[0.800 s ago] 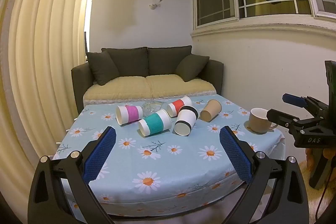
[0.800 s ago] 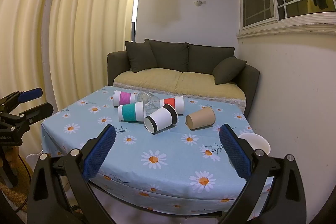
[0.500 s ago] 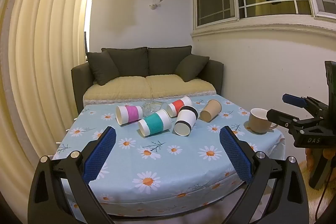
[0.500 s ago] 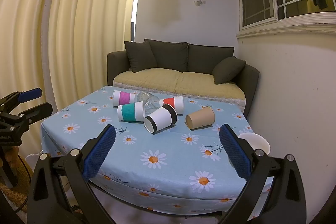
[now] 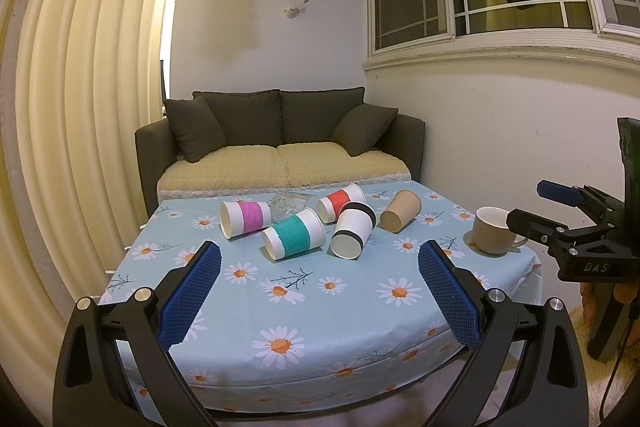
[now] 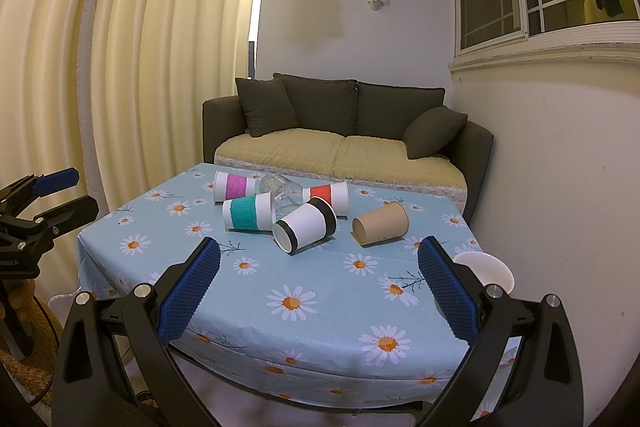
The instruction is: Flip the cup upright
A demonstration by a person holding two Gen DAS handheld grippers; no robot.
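Note:
Several paper cups lie on their sides on the daisy tablecloth (image 5: pixel 304 307): a pink-banded cup (image 5: pixel 245 219), a teal-banded cup (image 5: pixel 294 239), a red-banded cup (image 5: pixel 341 202), a black-banded cup (image 5: pixel 354 235) and a plain brown cup (image 5: pixel 401 215). A clear glass (image 5: pixel 289 203) lies among them. They also show in the right wrist view, with the black-banded cup (image 6: pixel 306 223) nearest. My left gripper (image 5: pixel 319 269) is open and empty, short of the table's front. My right gripper (image 6: pixel 319 269) is open and empty, at the front right.
A beige mug (image 5: pixel 493 235) stands upright at the table's right edge. A white dish (image 6: pixel 486 269) shows at the right edge in the right wrist view. A dark sofa (image 5: pixel 280 147) stands behind the table. A curtain (image 5: pixel 80 107) hangs at the left, a wall at the right.

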